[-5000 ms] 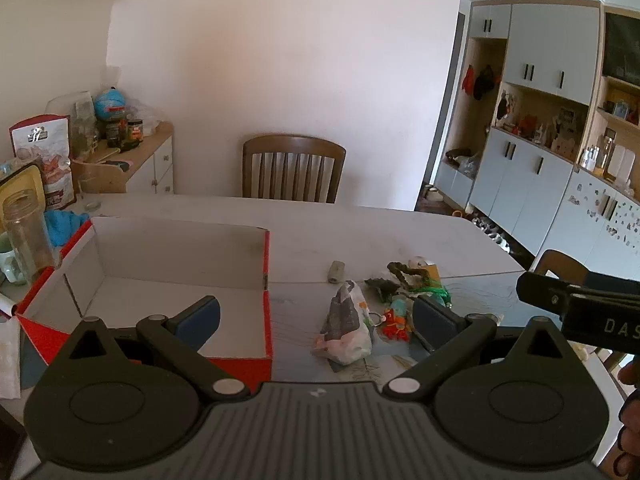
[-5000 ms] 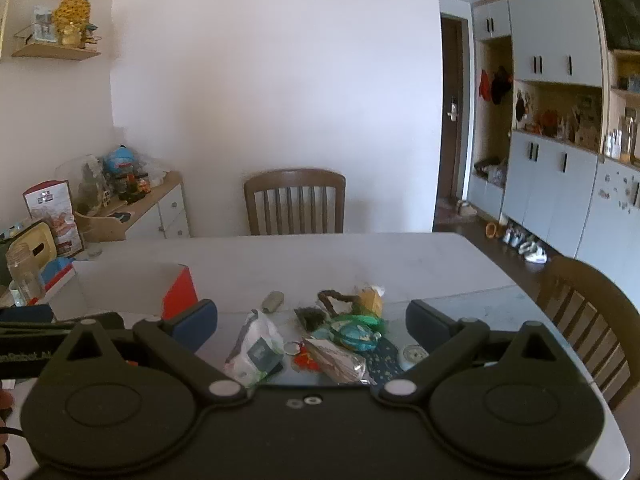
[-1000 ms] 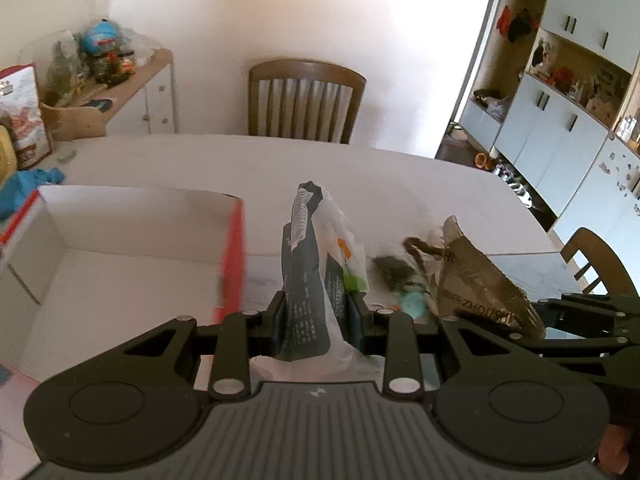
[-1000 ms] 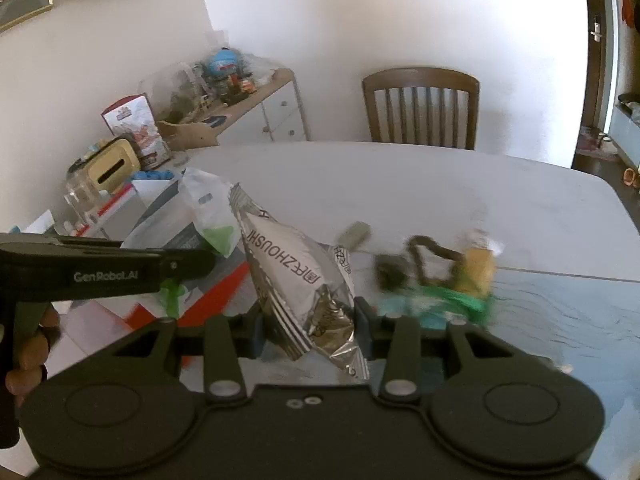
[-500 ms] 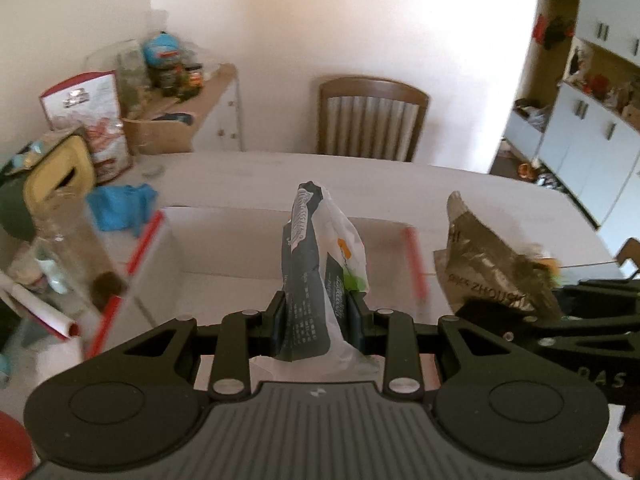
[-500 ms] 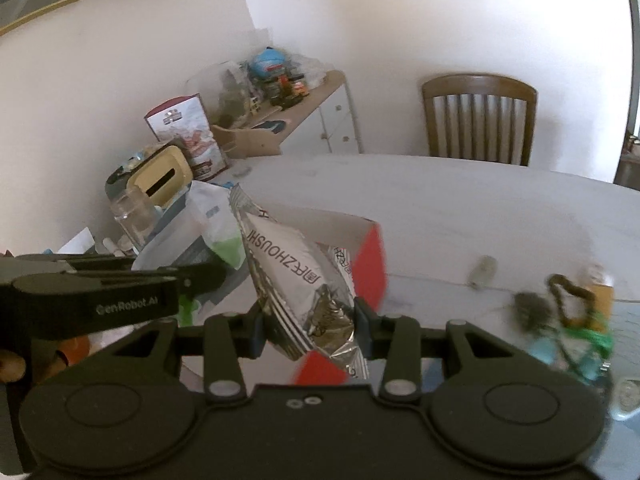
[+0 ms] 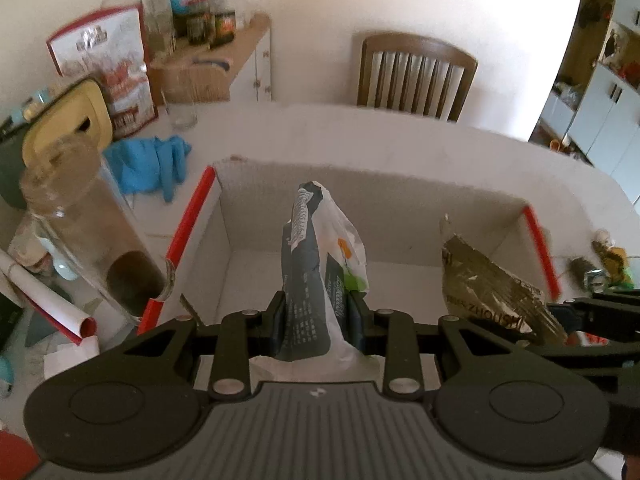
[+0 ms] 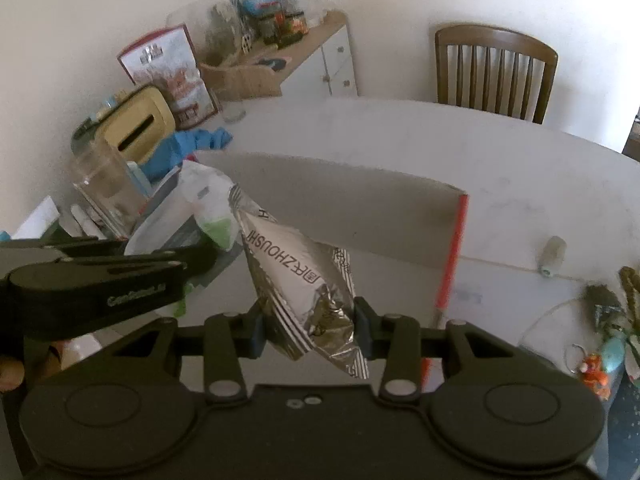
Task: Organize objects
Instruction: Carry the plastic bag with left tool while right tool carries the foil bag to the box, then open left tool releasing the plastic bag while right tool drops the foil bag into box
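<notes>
My left gripper (image 7: 318,322) is shut on a white and dark snack bag (image 7: 320,280) and holds it over the open cardboard box with red edges (image 7: 400,196). My right gripper (image 8: 308,326) is shut on a silver foil packet (image 8: 296,276) and holds it over the same box (image 8: 360,208), at its right side. The foil packet also shows in the left wrist view (image 7: 488,292), and the white bag in the right wrist view (image 8: 208,204). The box floor looks bare.
A glass jar (image 7: 92,240), blue cloth (image 7: 152,160), a yellow tissue box (image 7: 64,128) and a red snack bag (image 7: 108,64) crowd the table left of the box. Small trinkets (image 8: 608,320) and a grey roll (image 8: 554,254) lie right of it. A wooden chair (image 7: 416,72) stands behind.
Both grippers picked up their bags from the pile on the right, then carried them left and over the box. In the last half second they moved further in above it.
</notes>
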Demonstrator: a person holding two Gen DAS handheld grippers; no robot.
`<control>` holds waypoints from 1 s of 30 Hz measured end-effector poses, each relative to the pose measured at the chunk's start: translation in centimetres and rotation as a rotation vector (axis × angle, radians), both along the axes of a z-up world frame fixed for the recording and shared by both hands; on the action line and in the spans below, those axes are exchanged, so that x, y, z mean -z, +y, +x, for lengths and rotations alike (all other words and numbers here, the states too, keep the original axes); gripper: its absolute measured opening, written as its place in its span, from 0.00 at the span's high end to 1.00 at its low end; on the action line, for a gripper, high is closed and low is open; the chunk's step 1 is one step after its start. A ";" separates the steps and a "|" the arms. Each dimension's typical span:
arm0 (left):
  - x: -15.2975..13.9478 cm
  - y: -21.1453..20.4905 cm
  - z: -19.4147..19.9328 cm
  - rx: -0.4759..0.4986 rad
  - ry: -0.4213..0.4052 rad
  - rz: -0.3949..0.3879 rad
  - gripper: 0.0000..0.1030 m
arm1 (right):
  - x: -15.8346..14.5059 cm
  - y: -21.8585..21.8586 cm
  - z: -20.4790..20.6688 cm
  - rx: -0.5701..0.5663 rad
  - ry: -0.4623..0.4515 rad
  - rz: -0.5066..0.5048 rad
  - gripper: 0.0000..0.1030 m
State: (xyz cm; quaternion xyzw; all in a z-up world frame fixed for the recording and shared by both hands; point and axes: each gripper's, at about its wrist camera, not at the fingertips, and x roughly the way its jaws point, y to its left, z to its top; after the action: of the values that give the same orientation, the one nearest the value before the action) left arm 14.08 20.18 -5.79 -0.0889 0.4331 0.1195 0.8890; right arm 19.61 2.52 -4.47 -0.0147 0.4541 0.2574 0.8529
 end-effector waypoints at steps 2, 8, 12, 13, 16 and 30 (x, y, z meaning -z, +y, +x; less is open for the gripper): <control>0.9 0.7 0.8 -0.001 0.034 -0.005 0.70 | 0.7 1.1 0.1 -0.014 0.002 -0.032 0.61; 3.1 1.6 2.7 0.029 0.129 0.001 0.70 | 2.5 3.5 0.3 -0.057 0.036 -0.107 0.61; 4.0 1.5 3.4 0.051 0.176 -0.004 0.69 | 3.5 4.1 0.3 -0.062 0.060 -0.140 0.61; 4.2 1.4 3.5 0.055 0.191 -0.005 0.69 | 3.7 4.2 0.4 -0.062 0.068 -0.151 0.61; 4.6 1.2 3.8 0.071 0.222 -0.004 0.69 | 4.4 4.3 0.6 -0.058 0.107 -0.171 0.61; 5.6 1.3 4.1 0.069 0.279 -0.046 0.58 | 5.1 4.4 0.2 -0.050 0.153 -0.177 0.57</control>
State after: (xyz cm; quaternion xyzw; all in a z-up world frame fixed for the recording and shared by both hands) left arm 18.21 21.47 -11.39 -0.0768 0.5577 0.0903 0.8215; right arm 19.77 6.92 -9.62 -0.0817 0.5382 0.2378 0.8044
